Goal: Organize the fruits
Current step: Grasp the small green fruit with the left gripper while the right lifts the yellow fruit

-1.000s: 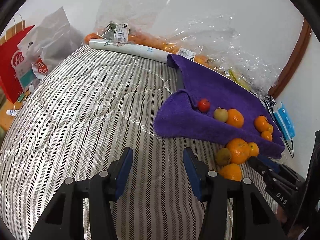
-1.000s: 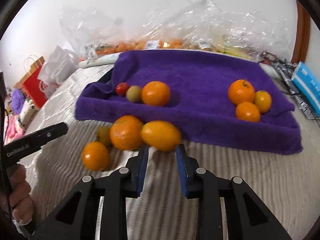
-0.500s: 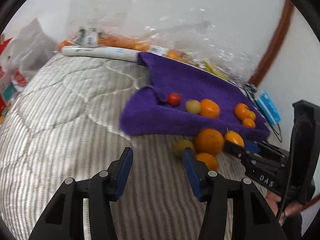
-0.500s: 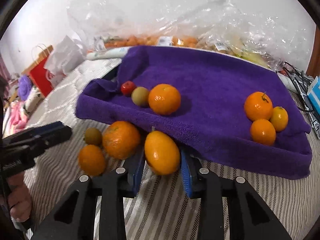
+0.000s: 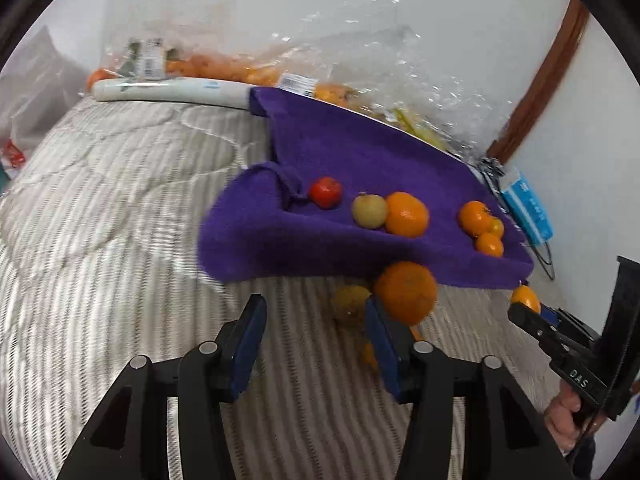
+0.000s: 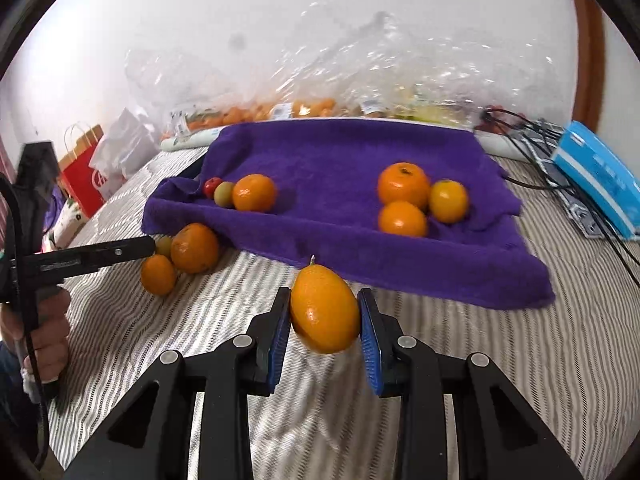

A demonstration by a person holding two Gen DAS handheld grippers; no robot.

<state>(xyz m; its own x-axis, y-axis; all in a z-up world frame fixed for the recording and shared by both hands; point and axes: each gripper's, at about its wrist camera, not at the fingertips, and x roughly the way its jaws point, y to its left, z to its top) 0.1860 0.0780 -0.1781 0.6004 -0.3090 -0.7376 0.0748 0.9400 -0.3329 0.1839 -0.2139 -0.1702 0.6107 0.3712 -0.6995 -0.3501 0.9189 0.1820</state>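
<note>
We count six fruits on the rumpled purple towel [image 6: 332,160]: a small red fruit [image 6: 213,186], a yellow-green fruit [image 6: 224,194] and a round orange [image 6: 254,198] at its left, and three oranges [image 6: 404,184] clustered at its right. Three more lie on the striped quilt [image 6: 460,360] before the towel's edge: a big orange [image 6: 195,248], a smaller orange [image 6: 158,274] and a greenish fruit [image 6: 163,246]. Our right gripper [image 6: 325,332] is clamped on an oval orange citrus [image 6: 324,314]. Our left gripper [image 5: 314,344] is closing its jaws with nothing between them.
</note>
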